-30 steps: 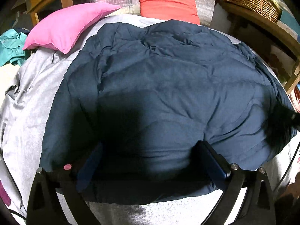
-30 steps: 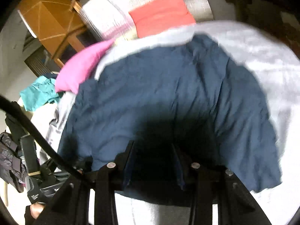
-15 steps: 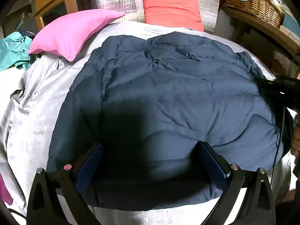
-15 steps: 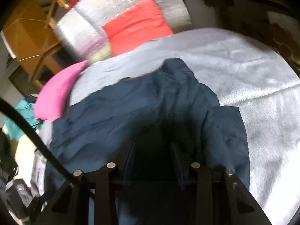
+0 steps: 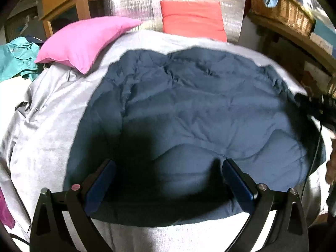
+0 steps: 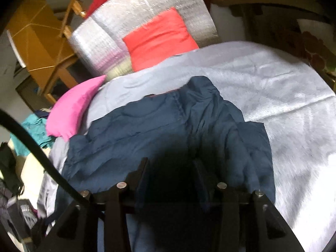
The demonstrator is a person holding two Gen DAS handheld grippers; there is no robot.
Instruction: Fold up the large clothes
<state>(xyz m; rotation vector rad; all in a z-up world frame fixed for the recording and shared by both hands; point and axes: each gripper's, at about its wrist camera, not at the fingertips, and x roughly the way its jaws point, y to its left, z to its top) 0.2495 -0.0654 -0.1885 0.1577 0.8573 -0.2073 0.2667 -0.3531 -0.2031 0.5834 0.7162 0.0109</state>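
My left tool [image 5: 168, 172] has its fingers spread wide apart, hovering over the near hem of the navy quilted jacket [image 5: 199, 109], which lies spread on the grey bed [image 5: 48, 130]. My right tool [image 6: 171, 168] is clamped on a bunched fold of the same jacket [image 6: 159, 126], lifted above the bed's right side. A pink pillow [image 5: 84, 40] and a red cushion [image 5: 193, 19] sit at the far edge.
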